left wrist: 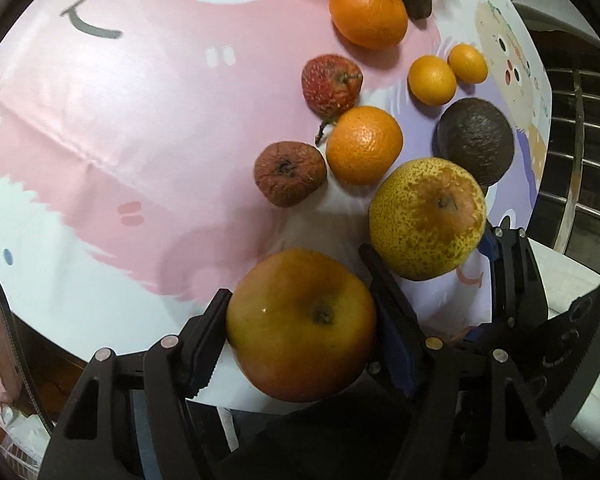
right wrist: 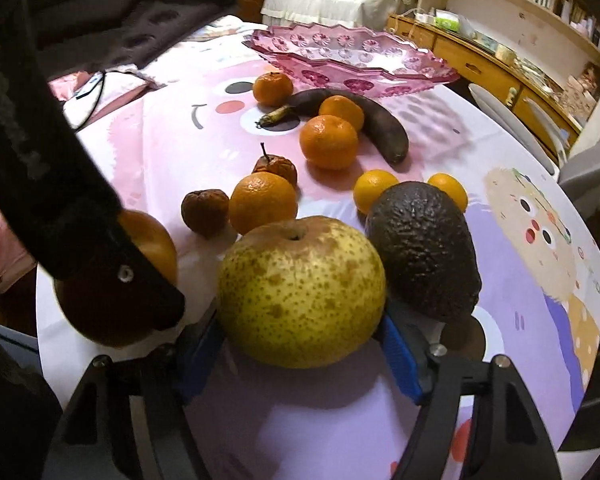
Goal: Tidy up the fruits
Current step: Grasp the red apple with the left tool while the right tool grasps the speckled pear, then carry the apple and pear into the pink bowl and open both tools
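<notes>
Left gripper (left wrist: 300,320) apparently clamps apple (left wrist: 302,324), stem end up.

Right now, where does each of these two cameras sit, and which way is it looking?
Left wrist: sits on the left gripper, looking down on the table; its black fingers flank the apple, and the right gripper shows around the pear.
Right wrist: sits on the right gripper, looking low across the table toward the pink dish; its blue-padded fingers flank the pear.
Shared: apple, pear, avocado, oranges, banana.
</notes>
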Motion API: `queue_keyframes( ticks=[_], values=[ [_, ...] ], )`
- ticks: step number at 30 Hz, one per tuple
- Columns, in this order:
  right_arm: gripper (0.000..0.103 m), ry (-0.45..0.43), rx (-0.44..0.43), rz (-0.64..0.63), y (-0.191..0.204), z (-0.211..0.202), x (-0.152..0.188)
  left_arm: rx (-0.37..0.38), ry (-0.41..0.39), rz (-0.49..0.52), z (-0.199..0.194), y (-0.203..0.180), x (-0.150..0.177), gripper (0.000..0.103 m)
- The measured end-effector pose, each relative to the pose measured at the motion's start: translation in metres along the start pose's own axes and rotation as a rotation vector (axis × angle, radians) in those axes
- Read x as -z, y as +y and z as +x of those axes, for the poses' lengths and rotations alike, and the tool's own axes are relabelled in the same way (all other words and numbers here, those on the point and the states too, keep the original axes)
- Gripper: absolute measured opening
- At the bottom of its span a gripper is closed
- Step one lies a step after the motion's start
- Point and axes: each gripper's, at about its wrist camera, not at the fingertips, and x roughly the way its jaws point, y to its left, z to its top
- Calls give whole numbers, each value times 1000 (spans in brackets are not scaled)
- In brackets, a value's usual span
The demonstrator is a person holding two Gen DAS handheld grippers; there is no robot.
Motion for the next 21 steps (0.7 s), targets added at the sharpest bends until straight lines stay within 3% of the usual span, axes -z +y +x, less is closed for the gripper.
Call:
queue_keyframes(
  ticks=[13, 16, 21],
  values=[
    [70, 33, -28, 176, 12, -16, -12, -29, -89, 84, -75, 26, 1, 68],
    [69, 20, 5, 203, 21, -19, -21, -20, -99, 121, -96, 38, -5, 68],
    [70, 95, 100, 222, 35, -6, -34, -32, -89, 190, -119, 53, -23, 68]
  ],
)
